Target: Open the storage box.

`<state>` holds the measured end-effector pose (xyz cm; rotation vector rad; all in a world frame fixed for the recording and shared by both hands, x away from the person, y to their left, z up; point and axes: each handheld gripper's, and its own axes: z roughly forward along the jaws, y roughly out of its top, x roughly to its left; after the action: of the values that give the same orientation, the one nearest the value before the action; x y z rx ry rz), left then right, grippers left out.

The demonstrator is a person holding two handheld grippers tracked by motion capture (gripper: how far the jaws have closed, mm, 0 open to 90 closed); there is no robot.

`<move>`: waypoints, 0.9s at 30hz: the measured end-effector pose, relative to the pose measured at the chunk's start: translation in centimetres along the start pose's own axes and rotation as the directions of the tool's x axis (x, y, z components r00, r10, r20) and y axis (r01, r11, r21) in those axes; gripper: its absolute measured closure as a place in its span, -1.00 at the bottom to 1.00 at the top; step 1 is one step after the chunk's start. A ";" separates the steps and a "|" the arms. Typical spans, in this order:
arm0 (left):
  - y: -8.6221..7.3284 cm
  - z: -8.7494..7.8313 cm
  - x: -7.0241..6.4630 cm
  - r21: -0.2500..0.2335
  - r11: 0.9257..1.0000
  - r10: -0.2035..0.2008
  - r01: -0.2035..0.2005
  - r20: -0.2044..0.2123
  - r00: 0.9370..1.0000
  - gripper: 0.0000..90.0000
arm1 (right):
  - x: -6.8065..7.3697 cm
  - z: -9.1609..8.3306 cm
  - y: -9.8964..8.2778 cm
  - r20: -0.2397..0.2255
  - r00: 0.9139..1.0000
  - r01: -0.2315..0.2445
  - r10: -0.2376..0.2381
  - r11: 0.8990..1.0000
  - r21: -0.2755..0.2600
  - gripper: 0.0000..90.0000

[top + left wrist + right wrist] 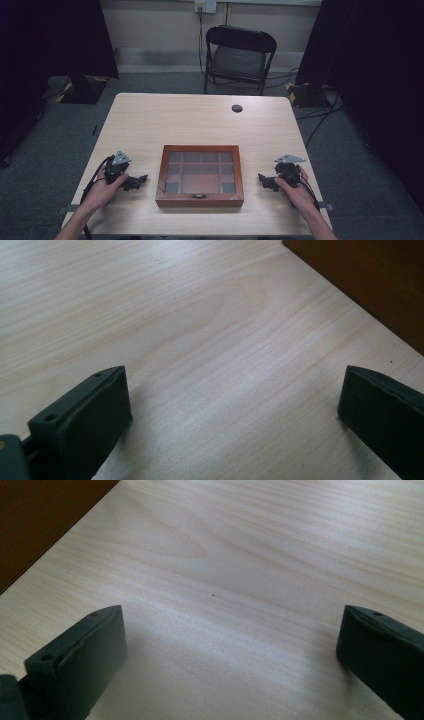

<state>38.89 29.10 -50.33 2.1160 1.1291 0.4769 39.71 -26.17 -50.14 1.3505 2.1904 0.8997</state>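
Two claws flank a shut box on the counter.
The box (199,176), wooden with a glass lid, lies near the counter's (200,120) front edge. The left claw (141,178) rests just left of it, the right claw (262,178) just right; both jaws gape wide, holding nothing.

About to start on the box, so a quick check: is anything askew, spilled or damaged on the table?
Nothing stands out. The box sits square to the table edge, lid down, glass whole. The left claw and right claw are open and empty, one each side of it, not touching it.
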 end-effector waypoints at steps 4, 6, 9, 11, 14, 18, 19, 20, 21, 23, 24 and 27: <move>0.0 0.0 0.0 0.000 1.000 0.000 0.000 0.000 1.000 -1.00 | 0.0 0.0 0.0 0.000 1.000 0.001 -0.001 1.000 0.000 -1.00; 0.0 0.0 0.0 0.000 1.000 -0.002 0.002 0.001 1.000 -1.00 | 0.0 0.0 0.0 -0.001 1.000 0.001 -0.001 1.000 0.000 -1.00; 0.0 0.0 0.0 0.000 1.000 0.000 0.000 0.000 1.000 -1.00 | 0.0 0.0 0.1 -0.004 1.000 0.001 -0.001 1.000 0.005 -1.00; 0.0 0.0 0.0 0.002 1.000 0.000 0.000 0.001 1.000 -1.00 | -0.1 -0.1 0.2 -0.005 1.000 0.010 -0.010 1.000 0.015 -1.00; 0.0 0.0 0.0 0.000 1.000 0.000 0.000 0.000 1.000 -1.00 | -0.1 -0.3 0.3 -0.020 1.000 0.021 -0.021 0.999 0.025 -0.87; 0.0 0.0 0.0 0.002 1.000 0.001 -0.001 0.001 1.000 -1.00 | 0.0 -1.0 0.8 -0.009 0.999 0.043 -0.043 0.999 0.034 -0.63; 0.0 0.0 0.0 0.002 1.000 0.001 -0.001 0.001 1.000 -1.00 | 0.0 -1.1 0.8 -0.013 0.999 0.046 -0.045 0.999 0.028 -0.61; 0.0 0.0 0.0 0.002 1.000 0.000 0.000 0.001 1.000 -1.00 | 0.0 -1.3 1.0 -0.023 0.999 0.039 -0.038 0.999 0.020 -0.57; 0.0 0.0 0.0 0.002 1.000 0.000 0.000 0.001 1.000 -1.00 | 0.0 -1.5 1.1 -0.028 0.999 0.037 -0.036 0.999 0.013 -0.54; 0.0 0.0 0.0 0.002 1.000 0.000 0.000 0.001 1.000 -1.00 | 0.2 -1.8 1.4 -0.037 0.999 0.038 -0.038 0.999 0.007 -0.52; 0.0 0.0 0.0 0.002 1.000 0.000 0.000 0.001 1.000 -1.00 | 0.4 -1.9 1.6 -0.048 0.998 0.033 -0.033 0.999 0.003 -0.52; 0.0 0.0 0.0 0.002 1.000 0.001 -0.001 0.001 1.000 -1.00 | 1.1 -2.0 2.1 -0.084 0.995 0.058 -0.058 0.998 -0.010 -0.51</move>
<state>38.89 29.11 -50.31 2.1182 1.1289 0.4750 39.27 -25.11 -47.20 1.2603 2.2748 0.9578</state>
